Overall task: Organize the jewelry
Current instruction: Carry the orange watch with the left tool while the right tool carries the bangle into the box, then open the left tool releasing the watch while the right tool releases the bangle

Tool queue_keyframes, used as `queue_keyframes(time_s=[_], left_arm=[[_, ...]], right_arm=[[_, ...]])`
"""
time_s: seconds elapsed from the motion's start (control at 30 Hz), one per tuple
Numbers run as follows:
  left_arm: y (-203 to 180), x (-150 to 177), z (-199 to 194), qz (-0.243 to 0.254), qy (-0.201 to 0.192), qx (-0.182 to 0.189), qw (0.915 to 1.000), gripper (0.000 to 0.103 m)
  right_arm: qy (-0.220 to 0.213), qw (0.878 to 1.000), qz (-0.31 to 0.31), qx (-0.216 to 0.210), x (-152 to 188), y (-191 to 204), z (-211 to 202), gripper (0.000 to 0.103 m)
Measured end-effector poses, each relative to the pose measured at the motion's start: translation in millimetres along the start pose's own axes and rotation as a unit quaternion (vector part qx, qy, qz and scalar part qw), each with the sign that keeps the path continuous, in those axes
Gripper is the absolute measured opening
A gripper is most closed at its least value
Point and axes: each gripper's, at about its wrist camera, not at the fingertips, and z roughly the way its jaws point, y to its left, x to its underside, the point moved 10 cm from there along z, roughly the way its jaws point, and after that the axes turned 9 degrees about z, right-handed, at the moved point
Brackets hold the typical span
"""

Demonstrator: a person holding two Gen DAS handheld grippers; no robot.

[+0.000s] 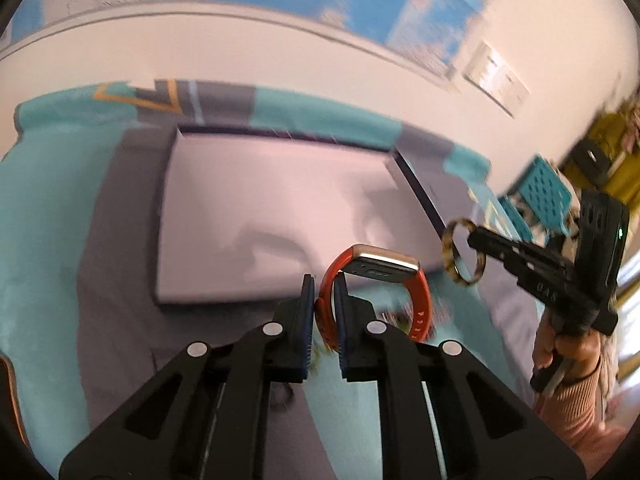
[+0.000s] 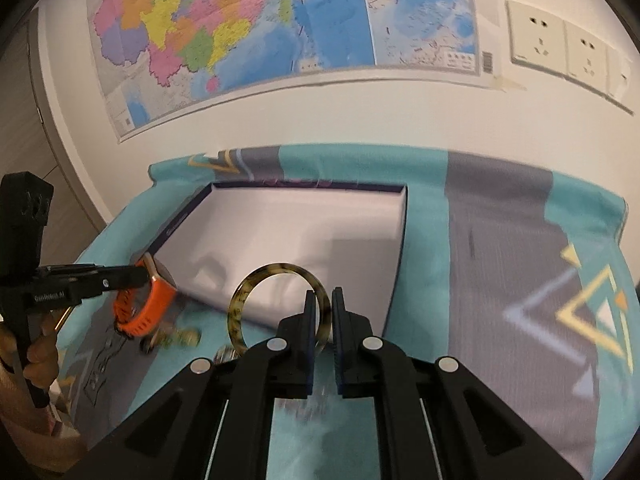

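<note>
**A:** What does the left hand-held gripper (image 1: 323,292) carry above the cloth-covered worktop (image 2: 500,216)?

**B:** An orange smartwatch (image 1: 376,280) — its blue ribbed pads are closed tight on the rubbery strap, the strap's loop standing up between them, the flat metal-edged case tipped across the top. In the right wrist view the same watch (image 2: 146,304) hangs off the worktop, clear of the cloth, just beside the near left corner of the box.

**A:** And the right hand-held gripper (image 2: 321,312)?

**B:** Its pads are pinched on the rim of a tortoiseshell bangle (image 2: 276,272), a smooth, glossy hoop mottled brown and amber, held upright and in the air. From the left wrist camera the bangle (image 1: 464,252) shows at the tip of the black fingers, a hand (image 1: 568,352) in a ribbed pink sleeve gripping the handle.

**A:** The setting?

**B:** A shallow rectangular box (image 2: 402,216) with a pale matt floor and dark rim lies on a teal-and-grey cloth printed with triangles. Small blurred trinkets (image 2: 180,338) lie on the cloth near the box's front edge; what they are cannot be told. Behind, a coloured wall map (image 2: 248,24) and white sockets (image 2: 560,44).
</note>
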Motion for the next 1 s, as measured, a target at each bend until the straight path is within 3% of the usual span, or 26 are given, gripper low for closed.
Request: queue_keyframes(time_s=[0.2,0.43,0.67,1.0], left_arm=[[37,-44,26,-0.026,-0.010,-0.037,0.9989,0.010],[69,-69,68,-0.058,0.000,-0.060,0.9965,0.010],[88,-78,105,-0.076,0.031,-0.084,0.9931,0.010],[98,-73,128,-0.102,0.058,-0.098,0.9882,0.011]], right_arm=[[0.012,1.000,-0.002,0.008,-41,0,46,0.006],[0.052,0.998,-0.008,0.017,-57,3,98,0.006],[0.085,0.996,-0.010,0.040,-63,0,135,0.006],[0.104,0.993,-0.001,0.055,-63,-4,153,0.006]])
